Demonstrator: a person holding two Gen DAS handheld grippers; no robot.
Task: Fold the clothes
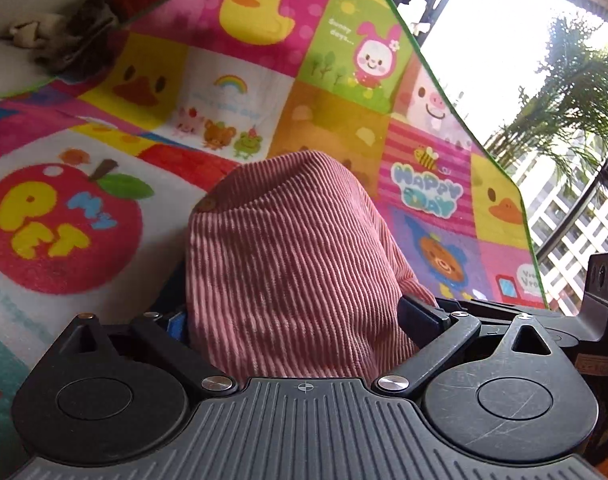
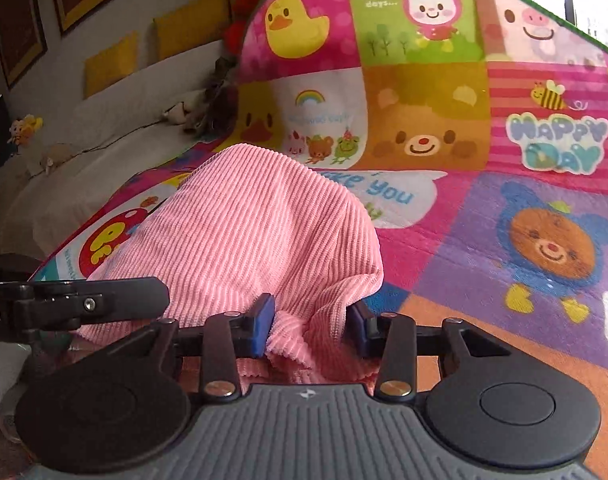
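Left gripper point(image 1: 299, 312): jaws clenched on pink corduroy garment point(image 1: 287, 248), held bunched above the play mat point(image 1: 83, 152). Right gripper point(image 2: 312, 328): jaws likewise clenched on it. No finished fold is seen; folding is judged barely begun.

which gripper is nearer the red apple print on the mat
Left. The left gripper, jaws closed on the pink corduroy garment, has the red apple print close on its left. From the right gripper, the apple lies farther left, beyond the garment and left gripper.
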